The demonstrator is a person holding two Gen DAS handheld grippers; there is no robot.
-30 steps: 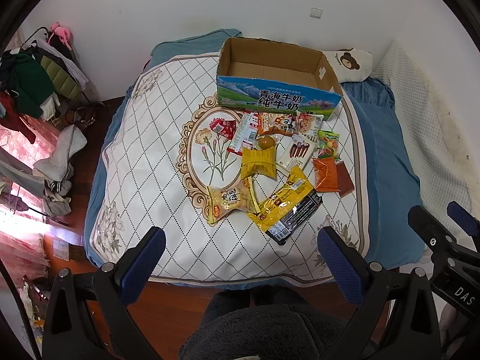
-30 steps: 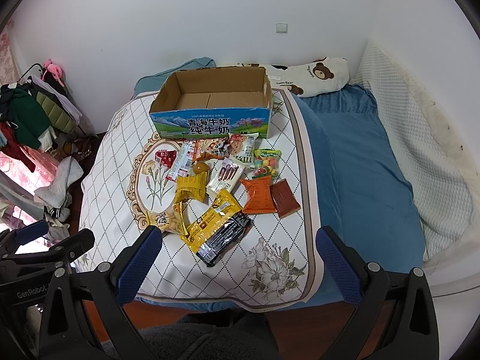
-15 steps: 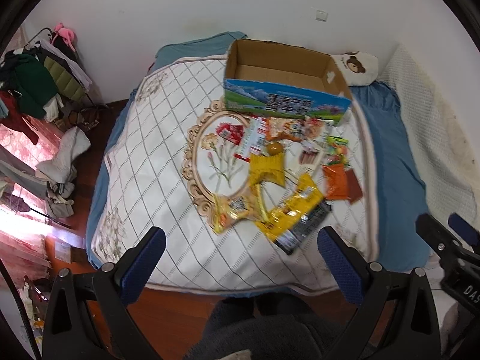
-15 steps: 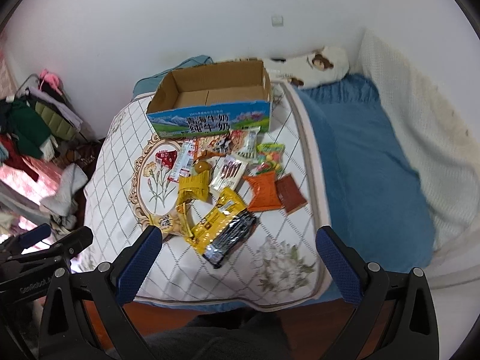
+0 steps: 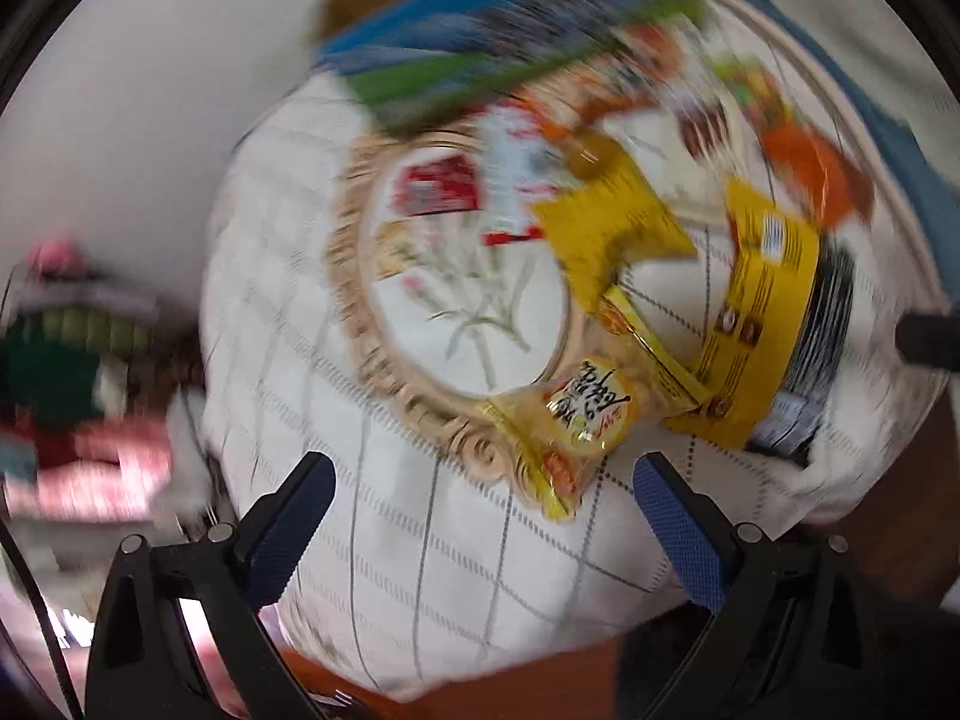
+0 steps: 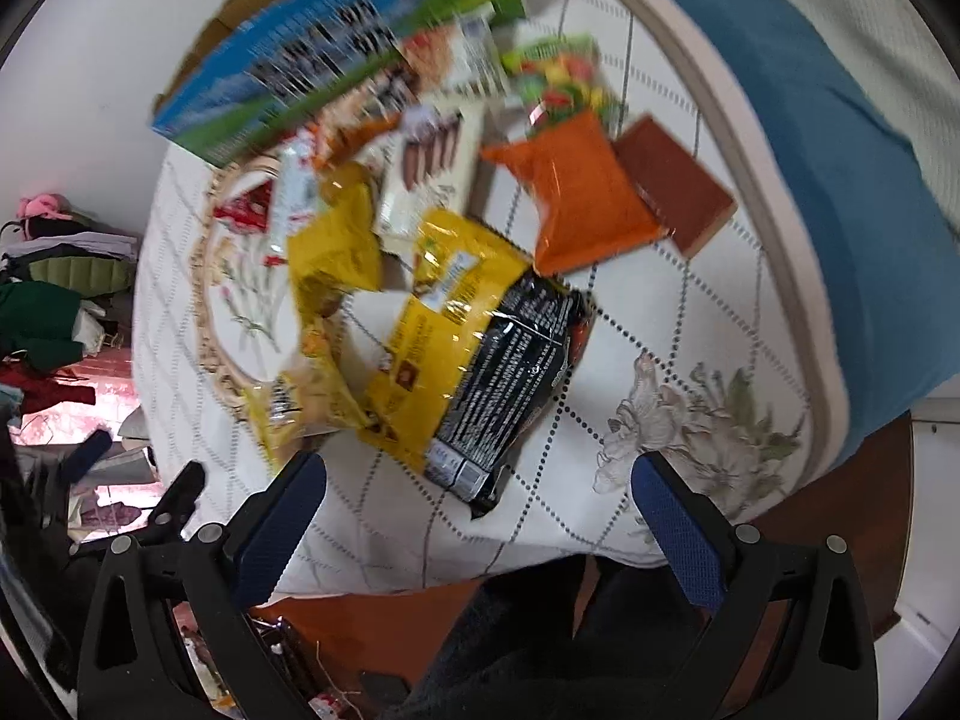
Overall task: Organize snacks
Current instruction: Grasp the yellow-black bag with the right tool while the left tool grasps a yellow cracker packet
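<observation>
Yellow snack bags heaped on bed quilt, right below open cardboard box; likely put close for short trip in; left gripper wide, holding nothing; right gripper wide, holding nothing; both near bed edge, aimed at heap.

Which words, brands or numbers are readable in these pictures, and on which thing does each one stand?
None can be read with certainty.
Cardboard box: dark print on its side, motion-blurred.
Small yellow snack packet: dark handwritten-style characters, not legible.
Yellow and black bag: fine print, too small.
</observation>
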